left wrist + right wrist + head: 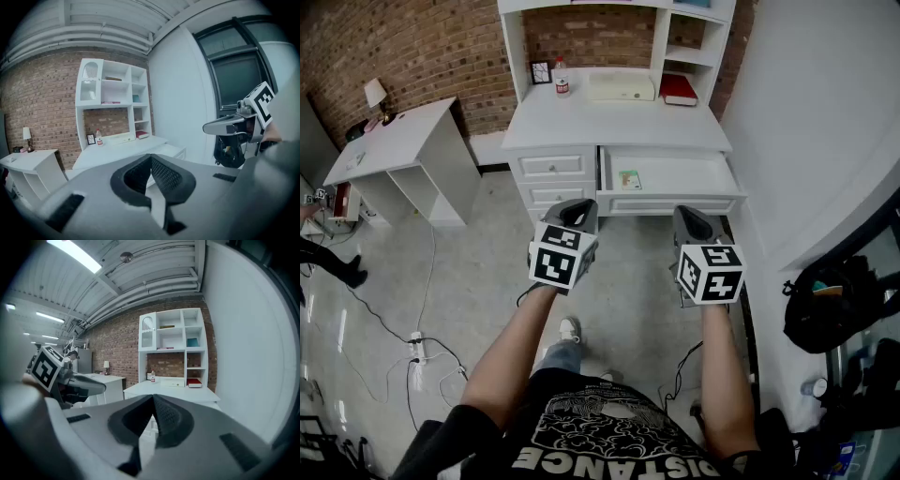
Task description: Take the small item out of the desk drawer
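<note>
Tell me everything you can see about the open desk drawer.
The drawer is white, looks like painted wood, and stands pulled out just under the top of the desk, on the right in the head view. Its front panel has a recessed frame. Inside, one small flat item lies near the left wall; the rest is bare.

White counter point(609, 122) and drawer point(694, 173), green-and-white small item point(629, 180), red book point(679, 90), reddish-brown brick wall point(412, 47), black-and-white square markers on grey left tongs point(575, 208) and right tongs point(690, 216)
</note>
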Action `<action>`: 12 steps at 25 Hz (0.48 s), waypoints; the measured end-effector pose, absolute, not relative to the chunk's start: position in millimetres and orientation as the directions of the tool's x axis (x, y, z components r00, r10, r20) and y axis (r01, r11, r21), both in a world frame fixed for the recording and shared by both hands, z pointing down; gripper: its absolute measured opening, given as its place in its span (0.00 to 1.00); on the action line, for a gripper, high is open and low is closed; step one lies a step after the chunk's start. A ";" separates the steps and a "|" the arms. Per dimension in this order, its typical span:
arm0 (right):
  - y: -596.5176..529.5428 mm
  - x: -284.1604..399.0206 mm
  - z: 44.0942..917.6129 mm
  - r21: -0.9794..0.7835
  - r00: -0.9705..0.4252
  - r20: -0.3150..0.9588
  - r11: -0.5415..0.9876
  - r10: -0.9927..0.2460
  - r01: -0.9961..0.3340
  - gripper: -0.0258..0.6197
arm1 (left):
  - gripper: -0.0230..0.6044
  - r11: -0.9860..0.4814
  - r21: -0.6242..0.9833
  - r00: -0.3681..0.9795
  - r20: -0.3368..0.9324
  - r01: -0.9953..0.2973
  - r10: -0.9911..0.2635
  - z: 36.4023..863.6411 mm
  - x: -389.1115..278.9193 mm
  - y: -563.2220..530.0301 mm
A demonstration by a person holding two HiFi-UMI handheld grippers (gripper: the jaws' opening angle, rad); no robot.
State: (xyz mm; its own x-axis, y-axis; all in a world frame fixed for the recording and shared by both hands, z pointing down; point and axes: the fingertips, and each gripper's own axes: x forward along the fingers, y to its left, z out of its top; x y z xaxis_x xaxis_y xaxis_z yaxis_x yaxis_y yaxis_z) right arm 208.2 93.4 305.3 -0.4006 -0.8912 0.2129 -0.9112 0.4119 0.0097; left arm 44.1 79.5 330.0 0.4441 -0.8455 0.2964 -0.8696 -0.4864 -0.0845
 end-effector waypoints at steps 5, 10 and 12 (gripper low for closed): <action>84.7 203.8 306.5 0.012 -0.402 0.209 0.413 -0.892 -0.911 0.05 | 0.05 -0.488 -0.085 0.445 0.297 -0.869 -0.844 331.5 40.5 71.3; 69.0 201.2 312.0 0.016 -0.391 0.218 0.404 -0.894 -0.915 0.09 | 0.05 -0.487 -0.076 0.445 0.304 -0.870 -0.842 337.2 35.5 56.7; 61.9 198.4 314.5 0.017 -0.393 0.226 0.407 -0.891 -0.913 0.13 | 0.05 -0.488 -0.071 0.447 0.305 -0.870 -0.841 338.7 33.6 49.1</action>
State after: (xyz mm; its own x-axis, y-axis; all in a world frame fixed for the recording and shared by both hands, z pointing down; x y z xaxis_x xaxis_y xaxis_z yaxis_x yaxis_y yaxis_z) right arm 198.4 61.9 314.5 -0.3931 -0.8913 0.2261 -0.9132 0.4071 0.0170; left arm 33.6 49.1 338.7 0.4469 -0.8411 0.3046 -0.8699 -0.4881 -0.0714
